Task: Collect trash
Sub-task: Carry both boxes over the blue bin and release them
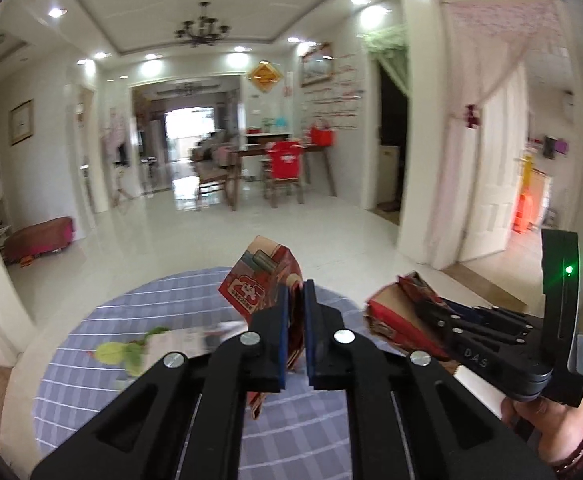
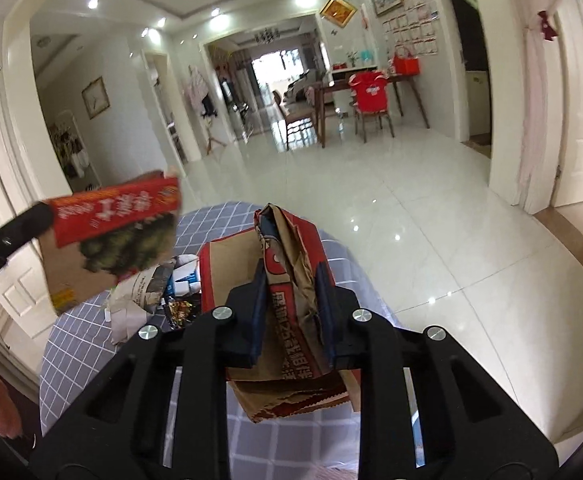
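Note:
My left gripper point(image 1: 296, 320) is shut on a flattened red printed carton point(image 1: 259, 280) and holds it above the round table with the blue checked cloth point(image 1: 131, 360). That carton also shows in the right wrist view point(image 2: 111, 232) at the left. My right gripper point(image 2: 293, 308) is shut on a crumpled red and brown paper bag point(image 2: 291, 264), which appears in the left wrist view point(image 1: 399, 312) at the right. Loose trash lies on the cloth: green scraps point(image 1: 119, 354), white paper point(image 2: 139, 292) and a dark snack wrapper point(image 2: 181, 308).
The table point(image 2: 83, 352) stands on a glossy white tiled floor point(image 2: 431, 220). A dining table with chairs point(image 1: 283, 168) stands far back. A red footstool point(image 1: 39, 236) sits at the left wall. White doors point(image 2: 579, 120) stand open at the right.

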The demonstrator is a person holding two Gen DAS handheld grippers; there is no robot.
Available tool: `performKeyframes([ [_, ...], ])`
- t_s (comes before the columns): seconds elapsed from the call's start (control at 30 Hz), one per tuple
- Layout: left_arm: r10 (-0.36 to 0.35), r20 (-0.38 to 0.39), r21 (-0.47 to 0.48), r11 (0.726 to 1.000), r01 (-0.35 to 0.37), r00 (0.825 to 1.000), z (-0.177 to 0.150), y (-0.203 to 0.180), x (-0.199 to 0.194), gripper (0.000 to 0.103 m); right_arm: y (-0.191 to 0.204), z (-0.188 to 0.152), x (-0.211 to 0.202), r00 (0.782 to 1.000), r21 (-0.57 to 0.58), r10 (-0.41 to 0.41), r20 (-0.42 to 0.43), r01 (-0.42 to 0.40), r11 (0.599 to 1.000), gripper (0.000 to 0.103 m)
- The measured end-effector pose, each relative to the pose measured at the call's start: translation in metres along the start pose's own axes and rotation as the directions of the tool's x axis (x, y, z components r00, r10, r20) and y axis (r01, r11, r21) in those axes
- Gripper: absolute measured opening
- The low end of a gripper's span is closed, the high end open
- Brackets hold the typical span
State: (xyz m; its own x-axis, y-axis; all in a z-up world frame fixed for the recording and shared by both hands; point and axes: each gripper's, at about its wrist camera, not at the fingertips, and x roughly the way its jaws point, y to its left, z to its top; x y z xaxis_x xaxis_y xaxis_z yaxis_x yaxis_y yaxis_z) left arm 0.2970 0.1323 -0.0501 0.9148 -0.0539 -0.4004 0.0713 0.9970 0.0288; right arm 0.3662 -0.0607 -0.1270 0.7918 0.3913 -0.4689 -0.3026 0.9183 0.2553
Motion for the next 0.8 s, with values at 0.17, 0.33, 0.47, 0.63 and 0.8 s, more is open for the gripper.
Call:
performKeyframes([
  [0.17, -0.142, -0.024, 0.073, 0.987, 0.143, 0.99, -0.006, -0.085, 0.011, 0.006, -0.05, -0.013, -0.046, 0.998, 0.072, -0.059, 0.036, 0.056, 0.996, 0.023],
  [0.33, -0.28, -0.101, 0.14, 0.946, 0.292, 0.955, -0.025, -0.177, 0.036, 0.006, -0.12, -0.04, -0.085, 0.986, 0.172, -0.161, 0.035, 0.153, 0.973, 0.023],
  [0.47, -0.354, -0.193, 0.16, 0.909, 0.386, 0.915, -0.05, -0.238, 0.067, 0.006, -0.169, -0.066, -0.101, 0.967, 0.234, -0.254, 0.005, 0.246, 0.941, 0.023],
  [0.63, -0.384, -0.328, 0.161, 0.877, 0.452, 0.863, -0.09, -0.296, 0.123, 0.006, -0.226, -0.104, -0.108, 0.934, 0.308, -0.352, -0.063, 0.353, 0.883, 0.023],
  [0.8, -0.388, -0.427, 0.14, 0.864, 0.483, 0.817, -0.12, -0.327, 0.168, 0.01, -0.266, -0.14, -0.111, 0.909, 0.379, -0.402, -0.112, 0.413, 0.828, 0.023],
])
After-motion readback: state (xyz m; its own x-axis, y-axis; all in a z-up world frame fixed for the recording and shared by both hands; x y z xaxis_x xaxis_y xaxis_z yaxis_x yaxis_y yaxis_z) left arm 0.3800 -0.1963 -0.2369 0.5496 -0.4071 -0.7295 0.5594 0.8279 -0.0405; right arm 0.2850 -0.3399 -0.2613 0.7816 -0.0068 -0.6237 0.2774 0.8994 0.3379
